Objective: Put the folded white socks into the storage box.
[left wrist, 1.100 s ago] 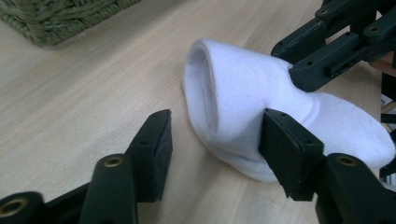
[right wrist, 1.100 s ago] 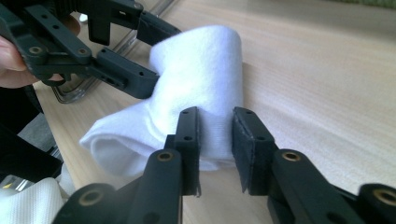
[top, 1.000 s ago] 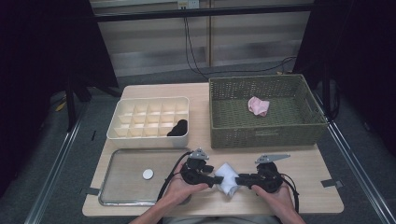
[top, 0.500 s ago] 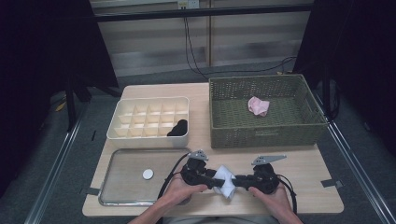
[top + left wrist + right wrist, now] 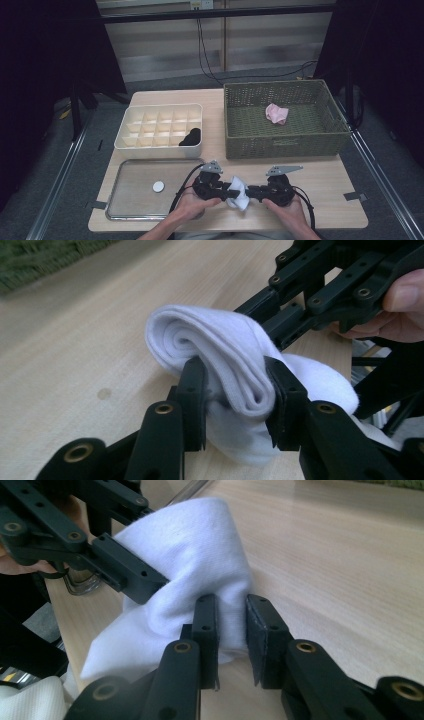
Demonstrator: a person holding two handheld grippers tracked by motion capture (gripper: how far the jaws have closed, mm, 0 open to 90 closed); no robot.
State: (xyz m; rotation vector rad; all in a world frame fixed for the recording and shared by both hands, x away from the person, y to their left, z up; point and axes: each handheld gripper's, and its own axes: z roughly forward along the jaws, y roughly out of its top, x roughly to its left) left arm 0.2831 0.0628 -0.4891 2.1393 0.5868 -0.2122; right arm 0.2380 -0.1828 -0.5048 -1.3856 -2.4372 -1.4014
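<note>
**Sock roll could spring open between the two grips**

White sock [image 5: 237,192] sits rolled above the desk's [image 5: 320,200] near edge, between both hands. My left gripper [image 5: 235,390] has just been closing; its jaws now clamp the roll's layers. My right gripper [image 5: 231,625] pinches a fold. Risk: the left bite is shallow, so inner layers may slip out and unroll when I pull.

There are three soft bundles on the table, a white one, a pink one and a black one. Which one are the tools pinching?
The white bundle, at the table's near edge. Both tools grip it: left tool, right tool. The pink bundle lies alone in the green basket; the black bundle sits in the divided box.
</note>
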